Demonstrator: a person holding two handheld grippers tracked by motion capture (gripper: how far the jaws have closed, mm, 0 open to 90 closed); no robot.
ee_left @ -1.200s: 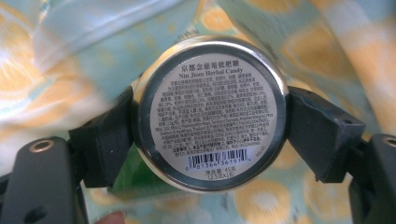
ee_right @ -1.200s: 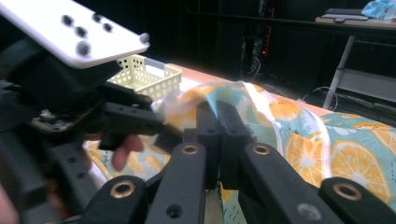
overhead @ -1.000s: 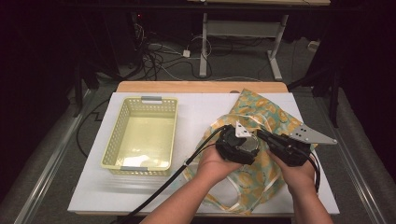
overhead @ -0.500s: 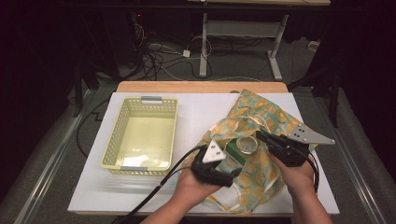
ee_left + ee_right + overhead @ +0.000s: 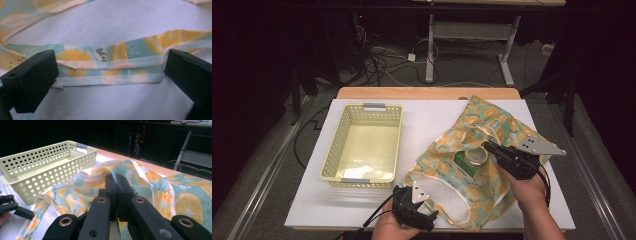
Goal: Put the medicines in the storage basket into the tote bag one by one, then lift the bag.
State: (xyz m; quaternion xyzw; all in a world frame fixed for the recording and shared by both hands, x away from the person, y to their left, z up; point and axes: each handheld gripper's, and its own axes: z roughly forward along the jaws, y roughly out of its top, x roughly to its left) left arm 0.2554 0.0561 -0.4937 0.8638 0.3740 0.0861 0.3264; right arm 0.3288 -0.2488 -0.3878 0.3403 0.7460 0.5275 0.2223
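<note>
- Bag (image 5: 482,150), lemon-print fabric, is laid on the white surface (image 5: 432,120) at its right half, w/ a green box topped by a round can (image 5: 476,158) seen in its mouth.
- Right gripper (image 5: 493,149) is held at the bag's mouth rim beside the can; its jaws are seen fully shut in the right gripper view (image 5: 115,185), w/ bag fabric apparently pinched between them – rim looks to be held up/open that way.
- Left gripper (image 5: 427,216) is down at the near edge of the surface, by the bag's strap (image 5: 107,67). Jaws have just been opening & stand as wide as they go; strap is lying across the gap betw. them, not yet pressed by either pad.
- Yellow basket (image 5: 362,145) is on the left of the surface, well apart from the bag; nothing can be made out in it.
- Step in hand, as judged: strap/near rim is being lined up for a grasp so the bag can be spread open & contents reached.
- Next move, as judged: left jaws to be closed on the strap w/out catching the surface cloth, then lifted away from the right grip; slack fabric could slip out if pinched too near its edge.
</note>
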